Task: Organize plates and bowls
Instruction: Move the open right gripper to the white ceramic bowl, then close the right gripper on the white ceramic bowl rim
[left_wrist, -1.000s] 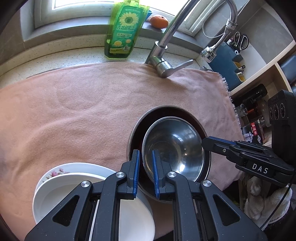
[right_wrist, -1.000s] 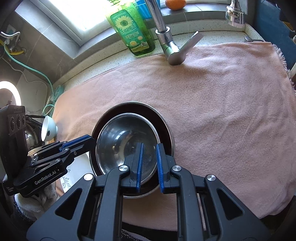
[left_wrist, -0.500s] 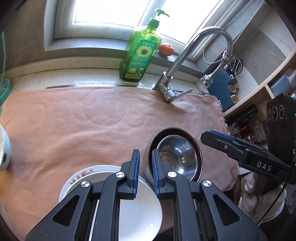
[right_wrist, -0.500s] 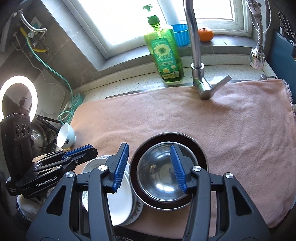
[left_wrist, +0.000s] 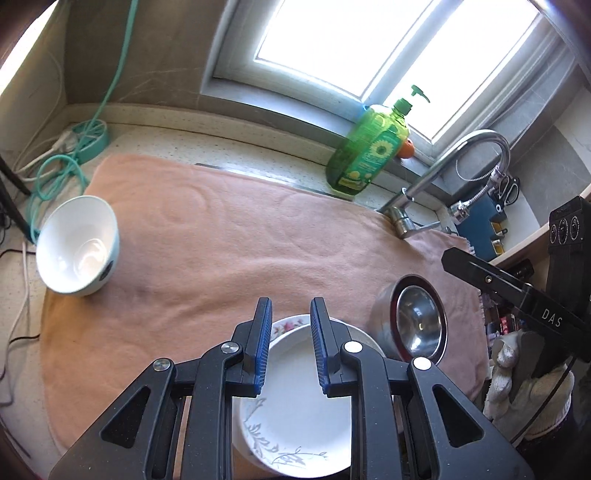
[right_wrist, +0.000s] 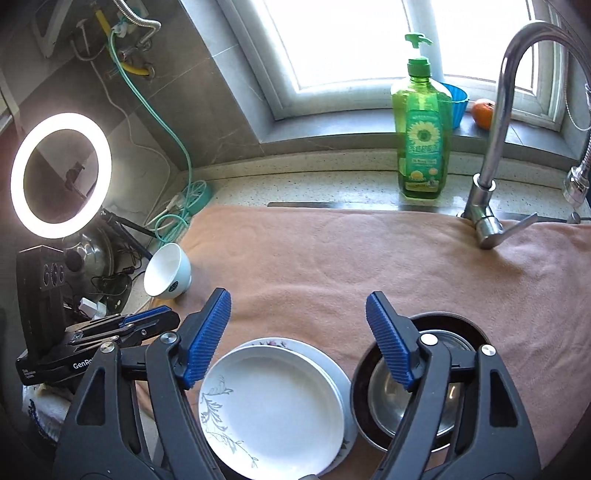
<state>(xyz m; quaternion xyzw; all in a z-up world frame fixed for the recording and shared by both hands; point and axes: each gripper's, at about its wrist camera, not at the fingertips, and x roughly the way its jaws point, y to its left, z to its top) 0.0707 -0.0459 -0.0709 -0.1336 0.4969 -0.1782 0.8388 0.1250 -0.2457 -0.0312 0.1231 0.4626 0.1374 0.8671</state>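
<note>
Two stacks are already standing side by side on the pink towel (right_wrist: 406, 266), plates (right_wrist: 273, 406) beside nested steel bowls (right_wrist: 417, 384), while you are spreading both empty grippers, left (left_wrist: 288, 347) and right (right_wrist: 299, 336), with the white bowl (left_wrist: 77, 245) waiting well apart.

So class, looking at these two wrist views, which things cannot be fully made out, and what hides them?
- Lower plate, right wrist view: mostly covered by the white plate stacked on it.
- Steel bowl, right wrist view: partly behind a gripper finger.
- Scissors, left wrist view: too small.
</note>
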